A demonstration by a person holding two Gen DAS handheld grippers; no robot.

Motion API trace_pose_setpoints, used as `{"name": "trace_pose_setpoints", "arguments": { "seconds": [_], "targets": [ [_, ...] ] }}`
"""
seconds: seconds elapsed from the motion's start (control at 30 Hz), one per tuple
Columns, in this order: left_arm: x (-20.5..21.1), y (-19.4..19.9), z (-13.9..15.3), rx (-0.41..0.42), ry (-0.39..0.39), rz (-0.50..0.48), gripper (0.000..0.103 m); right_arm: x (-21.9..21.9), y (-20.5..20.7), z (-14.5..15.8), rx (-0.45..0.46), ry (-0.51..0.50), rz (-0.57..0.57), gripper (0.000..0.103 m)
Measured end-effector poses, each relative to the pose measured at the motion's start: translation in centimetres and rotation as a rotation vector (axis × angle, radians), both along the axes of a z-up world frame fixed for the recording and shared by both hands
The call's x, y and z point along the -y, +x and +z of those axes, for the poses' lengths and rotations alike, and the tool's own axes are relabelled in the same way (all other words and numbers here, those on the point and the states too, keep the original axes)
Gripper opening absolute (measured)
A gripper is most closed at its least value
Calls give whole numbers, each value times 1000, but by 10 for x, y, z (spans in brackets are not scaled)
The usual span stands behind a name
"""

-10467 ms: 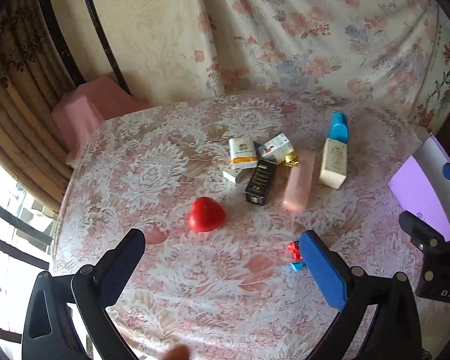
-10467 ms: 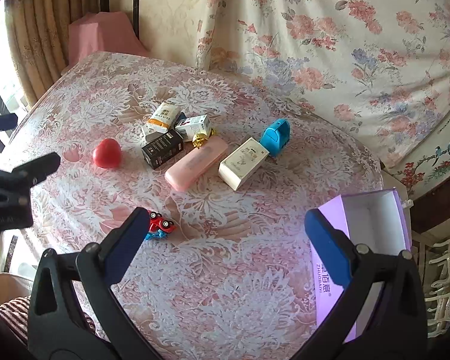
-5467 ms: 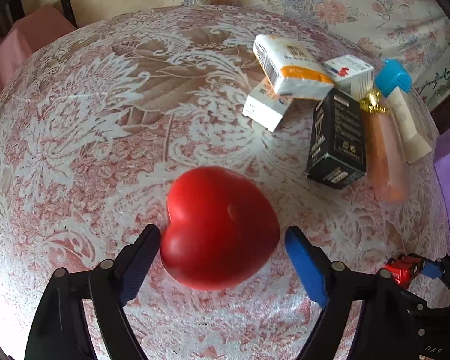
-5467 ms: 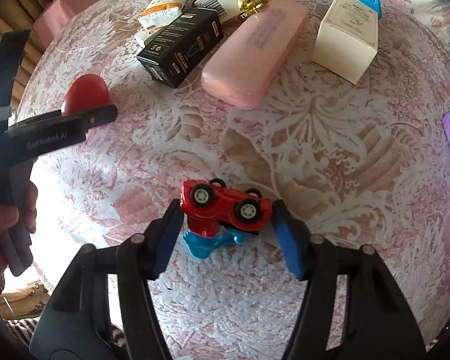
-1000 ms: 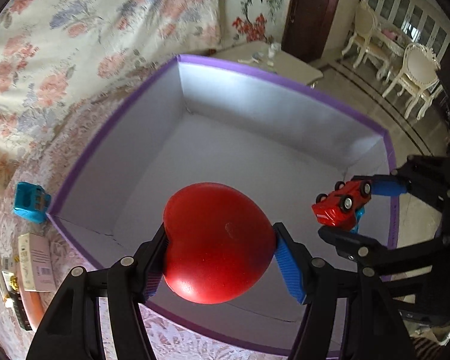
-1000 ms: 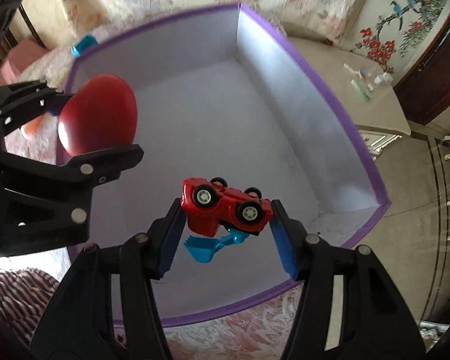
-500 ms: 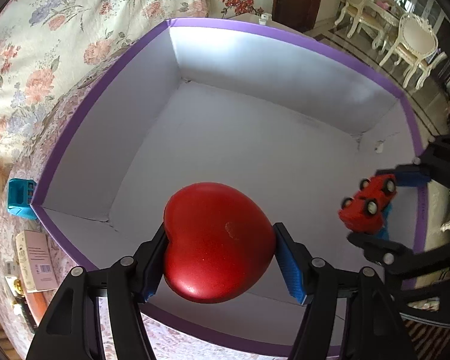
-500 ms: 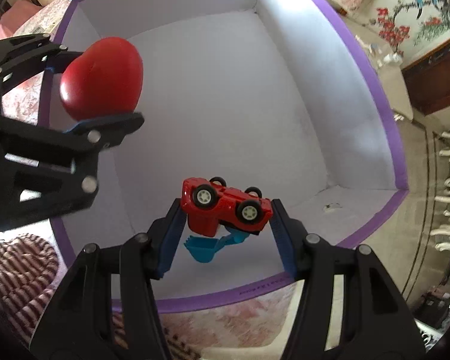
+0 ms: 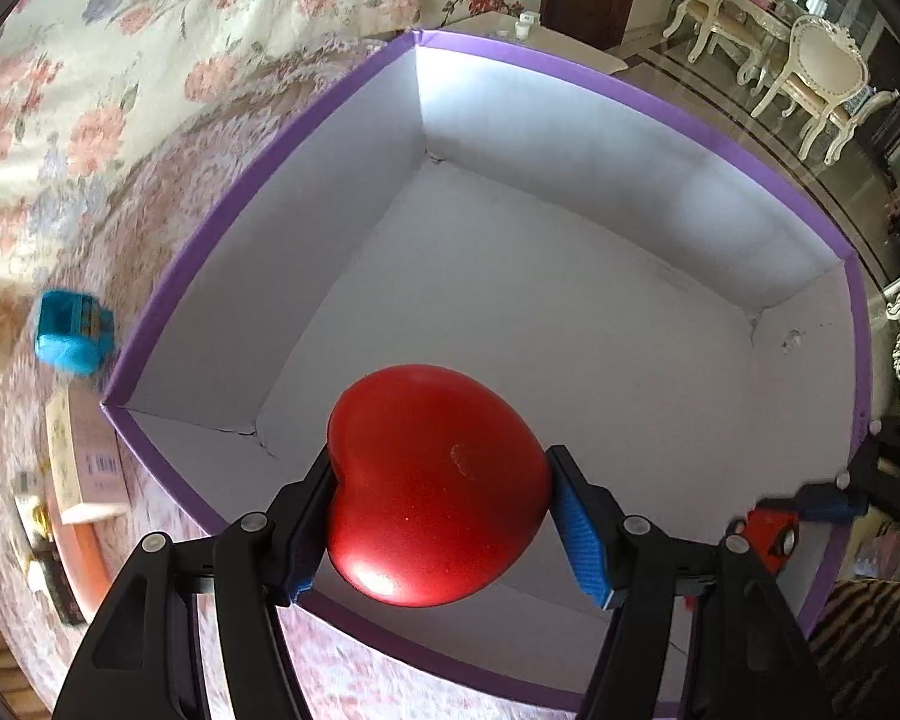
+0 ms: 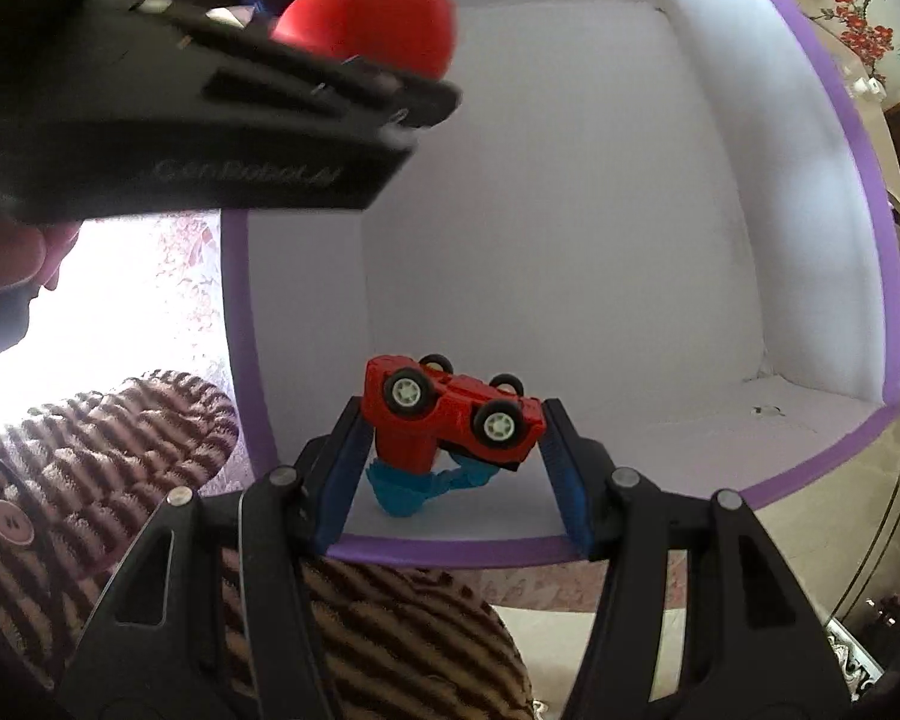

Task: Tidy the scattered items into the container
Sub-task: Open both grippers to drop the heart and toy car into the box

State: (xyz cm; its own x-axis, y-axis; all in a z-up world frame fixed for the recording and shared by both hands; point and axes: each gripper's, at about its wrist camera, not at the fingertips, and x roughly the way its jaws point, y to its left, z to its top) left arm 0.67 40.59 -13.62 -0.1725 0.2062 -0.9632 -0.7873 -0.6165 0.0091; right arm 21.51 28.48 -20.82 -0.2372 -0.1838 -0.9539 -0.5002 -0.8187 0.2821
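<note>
Red heart point(image 9: 435, 495) clamped in left gripper point(image 9: 441, 525) over purple box point(image 9: 630, 96), right gripper point(image 10: 453, 468) holding toy car point(image 10: 450, 414)

I am seeing a glossy red heart point(image 9: 435, 495) showing between blue pads point(image 9: 579, 531) | a red toy car point(image 10: 450, 411) with white wheels and turquoise scoop | a box point(image 9: 306, 138) rimmed purple, white inside | pink-and-white lace tablecloth point(image 9: 150, 180) | a turquoise toy point(image 9: 72, 333) | brown striped fabric point(image 10: 120, 456).
</note>
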Motion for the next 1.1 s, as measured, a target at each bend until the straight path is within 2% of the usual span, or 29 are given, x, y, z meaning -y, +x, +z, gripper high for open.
{"name": "trace_pose_setpoints", "arguments": {
  "seconds": [0.2,0.43,0.53,0.73,0.87,0.97,1.1],
  "targets": [
    [2,31,7,89,63,-20,66,-33,29,2,29,85,-74,60],
    [-28,66,6,122,57,-97,66,-68,53,-8,66,195,-83,60],
    [-35,72,3,137,38,-111,67,-75,60,-12,57,201,-82,60],
    [-46,83,-2,154,-15,-139,70,-75,57,6,35,196,-73,60],
    [-52,88,-2,156,-35,-159,78,-77,63,5,16,187,-79,62],
    [-54,89,1,148,-40,-155,80,-68,40,-2,-6,175,-86,63],
    [-53,87,7,142,-34,-132,80,-66,33,0,-24,170,-94,64]
  ]
}}
